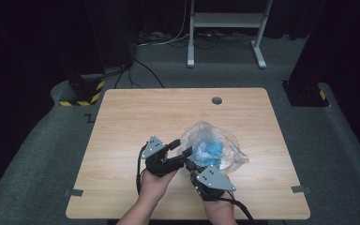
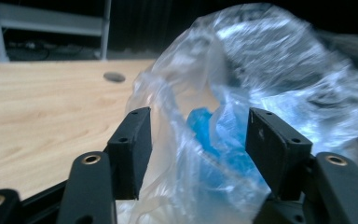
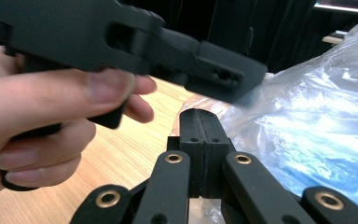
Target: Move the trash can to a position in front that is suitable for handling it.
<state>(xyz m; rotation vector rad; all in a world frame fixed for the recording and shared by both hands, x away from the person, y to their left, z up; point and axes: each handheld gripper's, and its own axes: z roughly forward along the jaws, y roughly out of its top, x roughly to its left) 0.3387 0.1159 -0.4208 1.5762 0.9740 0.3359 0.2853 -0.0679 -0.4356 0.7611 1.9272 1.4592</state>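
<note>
A crumpled clear plastic bag (image 1: 227, 140) with blue contents (image 1: 211, 148) lies right of the wooden table's (image 1: 131, 117) centre. My left gripper (image 1: 180, 147) is open at the bag's near-left edge. In the left gripper view its jaws straddle a fold of the bag (image 2: 279, 70), with the blue contents (image 2: 214, 135) seen through the film between them. My right gripper (image 1: 190, 164) is just below it, its jaws pressed together on the bag's edge. In the right gripper view the gripper (image 3: 200, 126) is shut, film shows at the jaws' base, and the bag (image 3: 317, 116) spreads to the right. The left gripper's jaw (image 3: 223, 74) and hand (image 3: 42, 112) cross above.
A round cable hole (image 1: 216, 100) sits near the table's far edge. Bare wood stretches left of the bag. Beyond the table are a white metal frame (image 1: 225, 21), floor cables and a yellow-black striped base (image 1: 82, 91).
</note>
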